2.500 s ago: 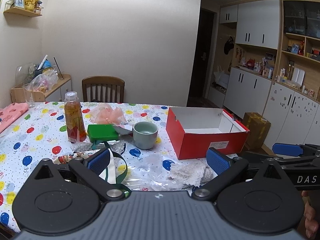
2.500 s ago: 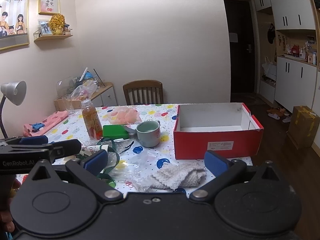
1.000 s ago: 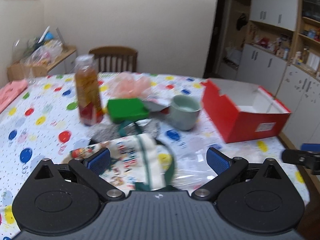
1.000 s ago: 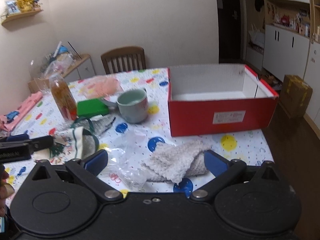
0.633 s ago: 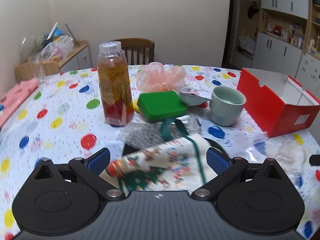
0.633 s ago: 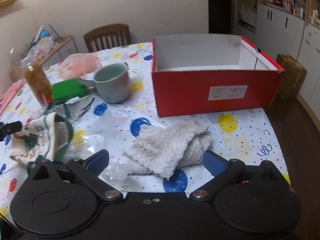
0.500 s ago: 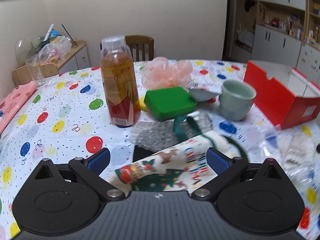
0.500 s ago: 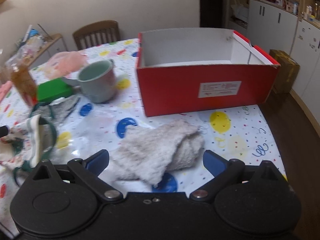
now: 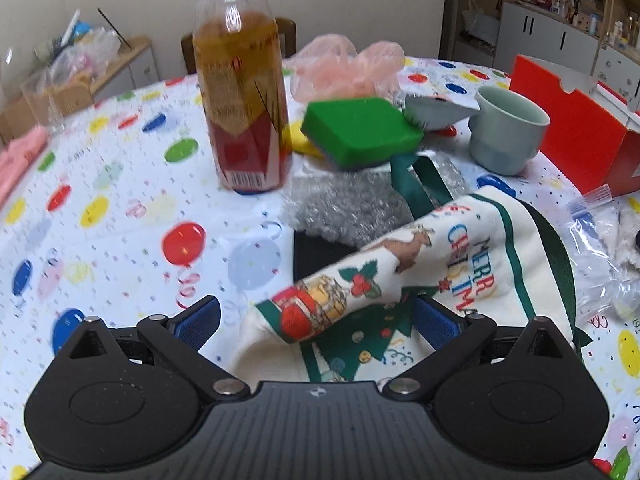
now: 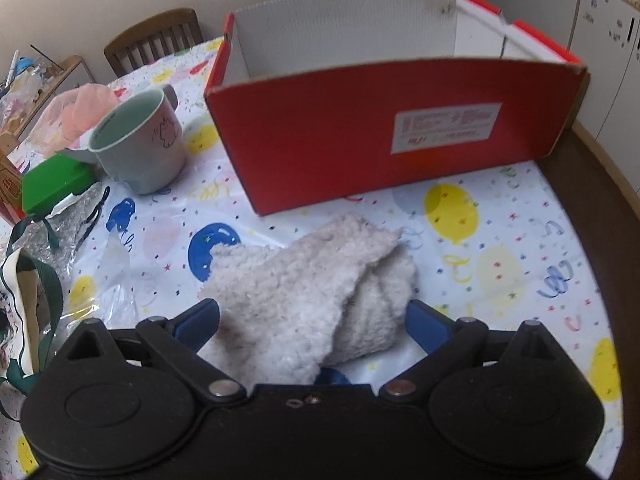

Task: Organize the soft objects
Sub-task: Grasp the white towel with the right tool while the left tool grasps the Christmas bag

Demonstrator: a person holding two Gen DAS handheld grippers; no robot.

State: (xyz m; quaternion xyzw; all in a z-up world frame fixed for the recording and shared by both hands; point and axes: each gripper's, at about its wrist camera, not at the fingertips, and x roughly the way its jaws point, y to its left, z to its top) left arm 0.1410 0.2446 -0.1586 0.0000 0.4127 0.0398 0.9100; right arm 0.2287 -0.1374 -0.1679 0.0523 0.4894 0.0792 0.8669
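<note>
Left tongs wide apart, now astride Christmas bag; right tongs likewise astride fluffy cloth.

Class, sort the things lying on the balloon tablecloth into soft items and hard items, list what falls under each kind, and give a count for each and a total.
Soft: 4: fluffy white cloth, Christmas tote bag, pink mesh pouf, green sponge
Hard: 3: drink bottle, pale green mug, red box
Total: 7, leaving aside the clear plastic wrap and bags.
</note>
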